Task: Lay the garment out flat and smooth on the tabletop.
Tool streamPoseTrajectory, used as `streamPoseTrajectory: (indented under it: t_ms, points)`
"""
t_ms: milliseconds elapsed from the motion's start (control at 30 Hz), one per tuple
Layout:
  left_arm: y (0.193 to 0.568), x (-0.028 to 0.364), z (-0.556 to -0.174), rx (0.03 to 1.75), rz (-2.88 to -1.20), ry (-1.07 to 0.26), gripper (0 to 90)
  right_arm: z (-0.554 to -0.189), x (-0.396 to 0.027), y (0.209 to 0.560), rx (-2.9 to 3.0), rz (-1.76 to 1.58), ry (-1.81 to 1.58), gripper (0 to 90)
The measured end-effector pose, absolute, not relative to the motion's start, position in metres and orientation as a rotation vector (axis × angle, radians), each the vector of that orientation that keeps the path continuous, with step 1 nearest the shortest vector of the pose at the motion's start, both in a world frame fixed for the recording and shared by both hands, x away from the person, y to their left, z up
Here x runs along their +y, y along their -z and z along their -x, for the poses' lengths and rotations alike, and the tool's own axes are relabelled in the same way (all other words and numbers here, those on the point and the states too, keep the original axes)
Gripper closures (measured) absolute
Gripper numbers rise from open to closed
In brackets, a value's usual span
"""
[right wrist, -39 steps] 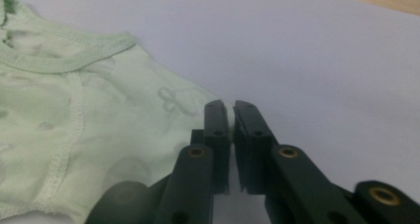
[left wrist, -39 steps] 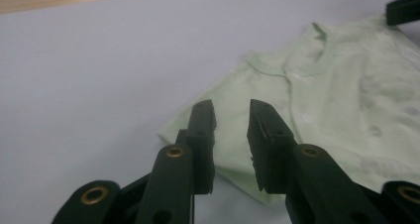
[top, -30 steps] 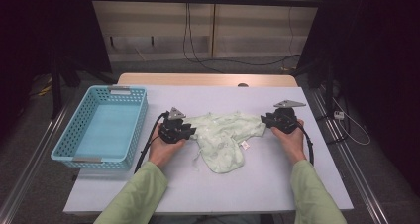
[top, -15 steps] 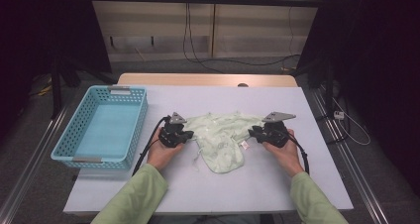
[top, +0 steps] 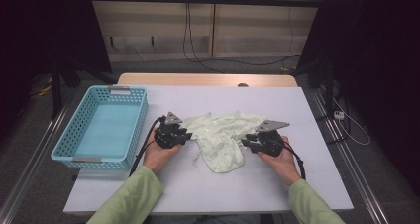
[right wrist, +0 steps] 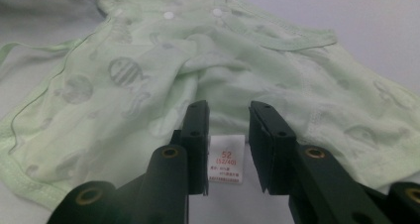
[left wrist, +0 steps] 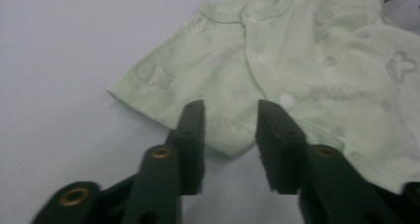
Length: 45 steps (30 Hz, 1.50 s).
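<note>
The pale green baby garment [top: 222, 137] lies crumpled near the middle of the white table [top: 307, 184], its snap-button front facing up and its lower part bunched toward the person. It rests flat rather than lifted, presumably so each side can be caught and drawn out or folded. The left tongs [top: 184, 135] sit at the garment's left edge; in the left gripper view the jaws have just been opening and stand apart over a sleeve hem [left wrist: 218, 135], with the cloth between them but not pinched, so they are released. The right tongs [top: 246, 143] come in from the opposite side, low over the fabric; in the right gripper view their jaws straddle the white size label [right wrist: 227, 165] with a gap on both sides, so they too are loose and grasp nothing. Placing one tool at each side likely prepares a two-handed pull. The light blue basket [top: 79, 149] waits empty at the table's left, probably as the garment's destination.
</note>
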<state>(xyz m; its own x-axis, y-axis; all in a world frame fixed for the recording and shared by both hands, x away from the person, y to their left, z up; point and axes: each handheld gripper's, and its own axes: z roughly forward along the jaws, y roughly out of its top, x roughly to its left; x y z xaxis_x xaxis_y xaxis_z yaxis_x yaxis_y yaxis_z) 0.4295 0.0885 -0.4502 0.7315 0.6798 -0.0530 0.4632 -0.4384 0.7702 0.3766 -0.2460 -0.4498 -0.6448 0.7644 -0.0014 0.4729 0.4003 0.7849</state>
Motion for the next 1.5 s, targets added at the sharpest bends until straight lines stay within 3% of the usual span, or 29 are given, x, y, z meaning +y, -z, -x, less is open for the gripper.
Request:
streamPoseTrajectory:
  t_ms: [167, 300, 500, 633, 833, 1100, 1167, 1200, 1233, 1333, 1400, 1500]
  points:
    - [0.442, 0.091, -0.413, 0.876, -2.037, -0.321, 40.3, -0.367, -0.248, 0.449, 2.292, -1.085, -1.176, 64.8]
    - [0.438, 0.090, -0.403, 0.817, -2.044, -0.360, 30.7, -0.357, -0.248, 0.444, 2.254, -1.085, -1.216, 62.2]
    - [0.441, 0.084, -0.384, 0.748, -2.078, -0.280, 14.7, -0.341, -0.247, 0.447, 2.222, -1.100, -1.231, 60.1]
    - [0.447, 0.071, -0.377, 0.700, -2.109, -0.279, 11.2, -0.340, -0.247, 0.448, 2.209, -1.091, -1.233, 57.4]
    - [0.451, 0.062, -0.373, 0.662, -2.101, -0.157, 14.4, -0.334, -0.253, 0.444, 2.149, -1.117, -1.275, 48.4]
    - [0.455, 0.047, -0.361, 0.591, -2.186, -0.217, 15.4, -0.323, -0.254, 0.441, 2.132, -1.138, -1.281, 38.5]
    - [0.456, 0.042, -0.357, 0.549, -2.187, -0.193, 23.2, -0.321, -0.253, 0.442, 2.140, -1.136, -1.276, 37.4]
    - [0.456, 0.040, -0.355, 0.526, -2.194, -0.185, 35.4, -0.321, -0.252, 0.444, 2.150, -1.135, -1.272, 36.9]
    - [0.456, 0.038, -0.352, 0.514, -2.187, -0.194, 35.4, -0.321, -0.252, 0.444, 2.150, -1.135, -1.272, 36.9]
    - [0.457, 0.029, -0.344, 0.421, -2.228, -0.163, 49.3, -0.324, -0.252, 0.446, 2.159, -1.136, -1.264, 36.6]
    - [0.459, 0.025, -0.343, 0.383, -2.247, -0.154, 52.4, -0.325, -0.253, 0.447, 2.164, -1.138, -1.256, 36.6]
    - [0.462, 0.020, -0.341, 0.373, -2.271, -0.155, 47.7, -0.326, -0.253, 0.449, 2.174, -1.142, -1.249, 36.3]
